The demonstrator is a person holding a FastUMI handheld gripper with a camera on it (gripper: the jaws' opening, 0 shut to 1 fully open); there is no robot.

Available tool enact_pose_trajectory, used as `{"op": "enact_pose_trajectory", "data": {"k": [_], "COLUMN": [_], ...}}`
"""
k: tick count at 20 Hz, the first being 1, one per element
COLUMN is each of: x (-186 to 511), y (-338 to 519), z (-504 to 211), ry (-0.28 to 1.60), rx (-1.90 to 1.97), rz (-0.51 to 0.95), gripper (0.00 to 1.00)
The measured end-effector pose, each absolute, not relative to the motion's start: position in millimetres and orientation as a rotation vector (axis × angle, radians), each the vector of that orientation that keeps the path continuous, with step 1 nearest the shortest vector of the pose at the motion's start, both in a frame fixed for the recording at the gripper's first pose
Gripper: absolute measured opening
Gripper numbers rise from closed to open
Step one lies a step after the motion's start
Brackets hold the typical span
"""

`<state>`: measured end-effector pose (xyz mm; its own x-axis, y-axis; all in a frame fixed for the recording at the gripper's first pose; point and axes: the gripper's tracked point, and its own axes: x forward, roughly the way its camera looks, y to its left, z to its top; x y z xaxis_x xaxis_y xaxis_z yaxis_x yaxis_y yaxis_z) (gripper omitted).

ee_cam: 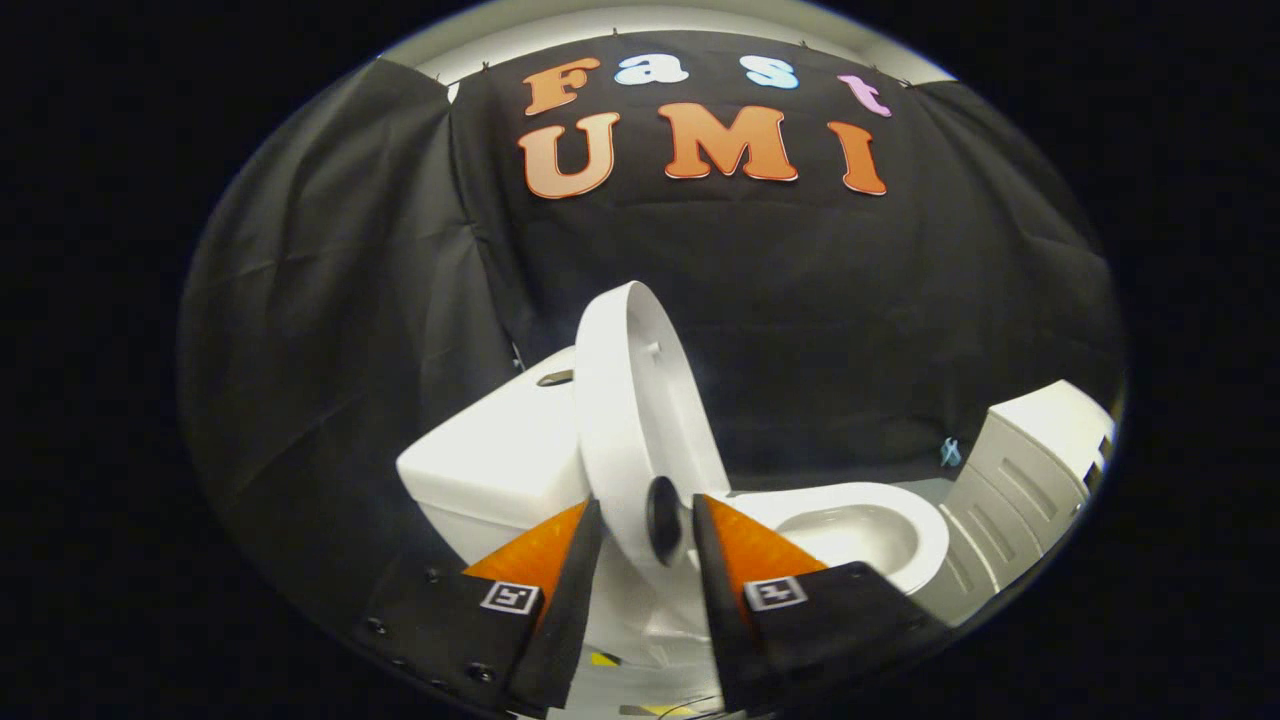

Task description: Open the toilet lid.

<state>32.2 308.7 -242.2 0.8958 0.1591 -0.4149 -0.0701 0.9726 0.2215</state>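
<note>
- Hidden behind the gripper's [648, 520] fingers and the black bodies that carry them: the lower front of the toilet, its foot and most of the floor; beyond a few yellow marks low between the fingers, nothing legible there.
- Too small to name: a pale blue object [950, 452] at the foot of the black cloth wall [330, 300], near the white cabinet [1035, 465].
- Cut off by the lens rim: the far end of that cabinet, panelled on the side facing the toilet.
- Hard to judge: whether either finger actually presses on the toilet lid [640, 420]; both tips seem to stand very close to its lower edge, one on each side, but contact not clearly readable.
- Gripper part open, fingers spread wide enough to straddle the lid's thickness, with a dark round pad [664, 518] on the lid sitting in the gap between them.
- Toilet lid raised, standing nearly upright and seen almost edge-on, rising from between the fingertips up in front of the cloth wall.
- Behind the lid, on the left finger's side: white tank [500, 460] with a flush button [555, 378] on top.
- On the right finger's side and just beyond it: open toilet bowl [860, 530], uncovered, white and glossy.
</note>
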Motion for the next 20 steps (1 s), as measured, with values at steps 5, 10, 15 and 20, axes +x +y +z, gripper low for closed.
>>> {"op": "enact_pose_trajectory", "data": {"k": [5, 10, 15, 20], "x": [29, 35, 43, 47], "y": [278, 247, 197, 141], "z": [-199, -138, -74, -22], "ry": [0.380, 0.293, 0.207, 0.152], "rx": [0.232, 0.233, 0.197, 0.121], "rz": [0.100, 0.132, 0.128, 0.101], "gripper": [0.66, 0.75, 0.82, 0.94]}}
